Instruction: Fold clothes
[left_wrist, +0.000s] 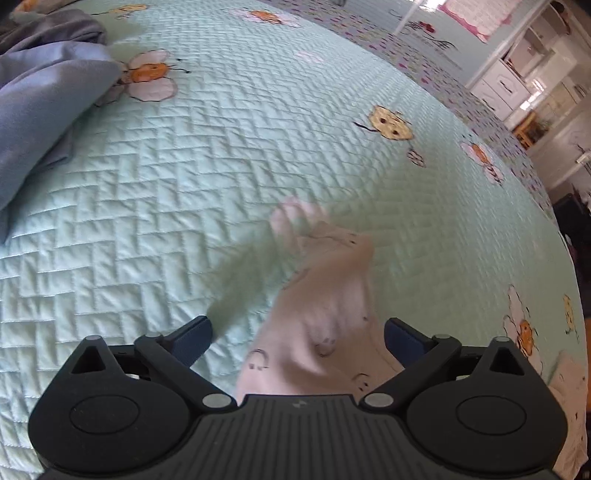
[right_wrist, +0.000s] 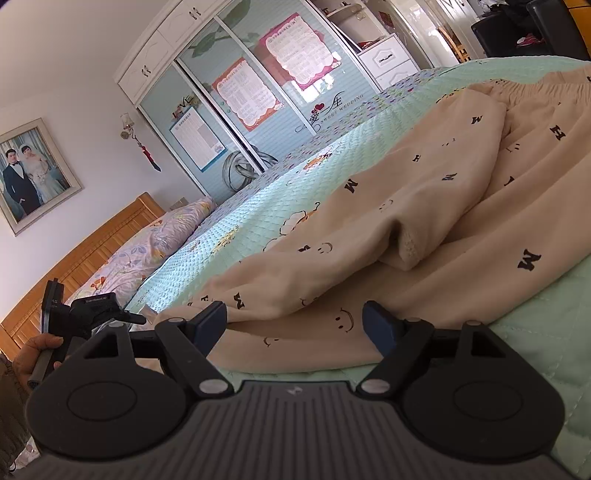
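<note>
Beige printed trousers (right_wrist: 424, 206) with black letters and smiley faces lie crumpled on the mint quilted bed (right_wrist: 546, 332). My right gripper (right_wrist: 295, 321) is open, low over the bed, with a trouser edge lying between its blue pads. In the left wrist view a blurred piece of the same beige cloth (left_wrist: 325, 302) hangs between the fingers of my left gripper (left_wrist: 297, 332), which is open above the quilt (left_wrist: 221, 166). The left gripper also shows at the left edge of the right wrist view (right_wrist: 85, 314), held in a hand.
A blue-grey garment (left_wrist: 44, 96) lies bunched at the quilt's far left. A pillow (right_wrist: 155, 240) and wooden headboard (right_wrist: 92, 243) stand at the bed's head. A wardrobe (right_wrist: 240, 92) and white drawers (right_wrist: 391, 59) stand beyond the bed.
</note>
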